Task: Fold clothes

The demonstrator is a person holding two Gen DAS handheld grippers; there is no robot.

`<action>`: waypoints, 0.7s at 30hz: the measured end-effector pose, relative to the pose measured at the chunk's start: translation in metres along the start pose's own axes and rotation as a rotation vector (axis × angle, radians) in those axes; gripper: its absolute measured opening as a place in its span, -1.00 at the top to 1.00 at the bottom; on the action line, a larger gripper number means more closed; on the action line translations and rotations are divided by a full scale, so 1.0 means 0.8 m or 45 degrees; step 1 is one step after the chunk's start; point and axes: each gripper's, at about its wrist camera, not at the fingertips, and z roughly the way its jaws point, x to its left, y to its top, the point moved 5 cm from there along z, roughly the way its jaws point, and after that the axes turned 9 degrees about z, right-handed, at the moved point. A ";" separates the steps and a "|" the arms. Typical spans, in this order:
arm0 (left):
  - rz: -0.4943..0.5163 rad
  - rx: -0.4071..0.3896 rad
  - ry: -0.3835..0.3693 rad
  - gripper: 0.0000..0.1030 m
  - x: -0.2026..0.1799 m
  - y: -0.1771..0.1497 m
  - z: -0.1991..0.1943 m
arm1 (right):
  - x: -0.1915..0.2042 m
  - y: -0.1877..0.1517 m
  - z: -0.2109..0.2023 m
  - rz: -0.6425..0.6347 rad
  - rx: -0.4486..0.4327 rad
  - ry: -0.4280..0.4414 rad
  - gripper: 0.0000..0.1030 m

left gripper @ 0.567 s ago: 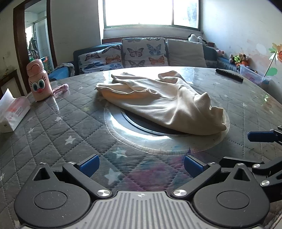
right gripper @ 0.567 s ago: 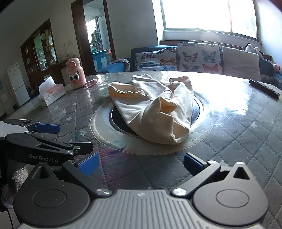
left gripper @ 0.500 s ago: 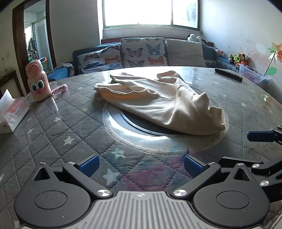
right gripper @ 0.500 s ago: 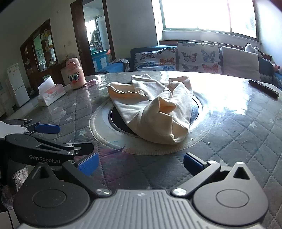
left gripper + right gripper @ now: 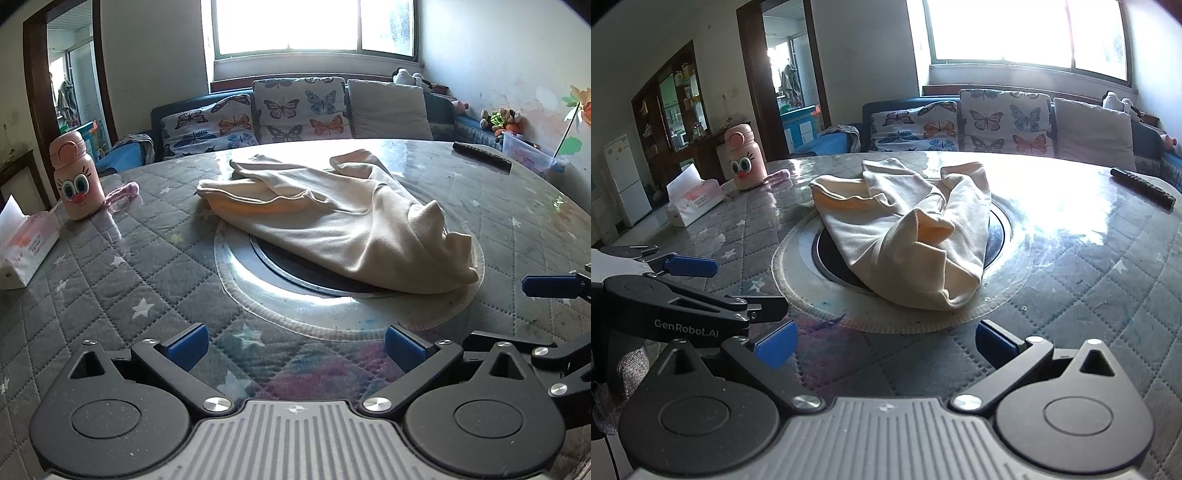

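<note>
Sunlight glared off the round quilted table (image 5: 110, 280), where a crumpled cream garment (image 5: 332, 225) lay over the centre ring. Both the left gripper (image 5: 295, 345) and right gripper (image 5: 884, 343) hovered near the table's edge, jaws spread wide, holding nothing. A pink bottle (image 5: 75, 177) stood beside a tissue box (image 5: 26, 247).

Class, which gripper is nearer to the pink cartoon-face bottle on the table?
Left. The left gripper has the pink cartoon-face bottle ahead to its left; the right gripper sits further right, beyond the left one.
</note>
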 end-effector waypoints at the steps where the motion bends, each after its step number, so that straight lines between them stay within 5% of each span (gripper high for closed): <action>1: 0.002 -0.001 0.000 -1.00 0.001 0.000 0.000 | -0.001 0.001 0.001 0.002 -0.001 -0.001 -1.00; 21: 0.028 -0.039 0.018 -1.00 0.025 0.043 0.023 | -0.009 0.066 0.031 -0.022 -0.059 -0.031 -0.87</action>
